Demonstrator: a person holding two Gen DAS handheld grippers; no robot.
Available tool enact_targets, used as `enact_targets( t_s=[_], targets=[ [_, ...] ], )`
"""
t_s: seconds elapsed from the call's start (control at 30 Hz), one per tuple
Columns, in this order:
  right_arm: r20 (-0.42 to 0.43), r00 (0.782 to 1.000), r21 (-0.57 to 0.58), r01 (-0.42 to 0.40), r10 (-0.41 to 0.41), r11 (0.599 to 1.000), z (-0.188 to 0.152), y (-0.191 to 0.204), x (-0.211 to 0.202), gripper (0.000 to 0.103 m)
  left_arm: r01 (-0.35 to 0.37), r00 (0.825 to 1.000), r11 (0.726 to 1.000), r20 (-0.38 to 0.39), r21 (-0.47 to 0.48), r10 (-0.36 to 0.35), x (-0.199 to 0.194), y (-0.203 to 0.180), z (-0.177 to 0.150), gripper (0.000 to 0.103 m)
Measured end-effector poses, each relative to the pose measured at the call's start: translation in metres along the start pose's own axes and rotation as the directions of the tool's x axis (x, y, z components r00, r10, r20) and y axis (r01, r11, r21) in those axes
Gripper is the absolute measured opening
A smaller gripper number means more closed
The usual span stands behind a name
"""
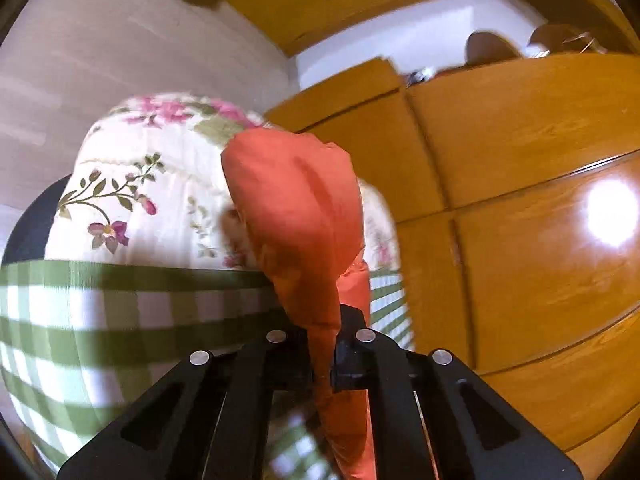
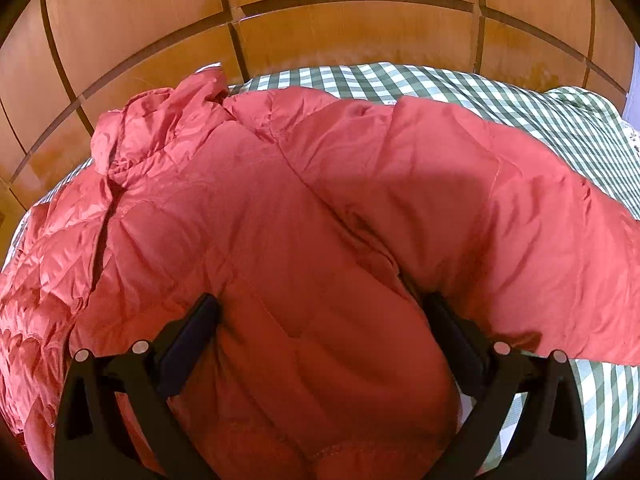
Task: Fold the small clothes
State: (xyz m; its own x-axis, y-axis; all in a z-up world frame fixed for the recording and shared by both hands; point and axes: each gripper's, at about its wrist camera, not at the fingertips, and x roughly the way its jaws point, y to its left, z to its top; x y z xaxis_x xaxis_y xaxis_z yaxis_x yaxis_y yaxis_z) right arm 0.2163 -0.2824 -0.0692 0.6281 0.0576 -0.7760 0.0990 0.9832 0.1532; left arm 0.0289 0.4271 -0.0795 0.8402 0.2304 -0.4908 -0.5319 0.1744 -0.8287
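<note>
Red puffer jacket (image 2: 304, 216) lies on the green-checked cloth (image 2: 500, 92), long axis running left to right in the right wrist view, collar toward upper left. Right gripper (image 2: 320, 312) spread wide, jaws straddling the jacket. Left gripper (image 1: 322, 360) pinches a raised jacket fold; only the left view shows the floral pillow (image 1: 160, 184).

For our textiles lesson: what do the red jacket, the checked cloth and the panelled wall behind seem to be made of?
Red jacket: probably thin nylon shell with padding, faint sheen, puffy quilted seams. Checked cloth: woven cotton-like fabric, matte green-and-white gingham. Panelled wall: wood or veneer, glossy varnish, visible grain and a light glare.
</note>
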Motion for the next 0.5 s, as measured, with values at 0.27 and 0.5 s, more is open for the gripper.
enact_targets(
  t_s=[0.27, 0.5],
  targets=[
    [-0.001, 1.000, 0.001, -0.006, 0.006, 1.000, 0.000, -0.001, 0.000, 0.101, -0.018, 1.000, 1.000, 0.002, -0.002, 0.018, 0.001, -0.003, 0.000, 0.004],
    [0.000, 1.000, 0.004, -0.011, 0.011, 1.000, -0.001, -0.002, -0.001, 0.101, 0.062, 0.984, 0.962, 0.143, 0.266, -0.103, -0.041, -0.111, -0.043, 0.004]
  ],
)
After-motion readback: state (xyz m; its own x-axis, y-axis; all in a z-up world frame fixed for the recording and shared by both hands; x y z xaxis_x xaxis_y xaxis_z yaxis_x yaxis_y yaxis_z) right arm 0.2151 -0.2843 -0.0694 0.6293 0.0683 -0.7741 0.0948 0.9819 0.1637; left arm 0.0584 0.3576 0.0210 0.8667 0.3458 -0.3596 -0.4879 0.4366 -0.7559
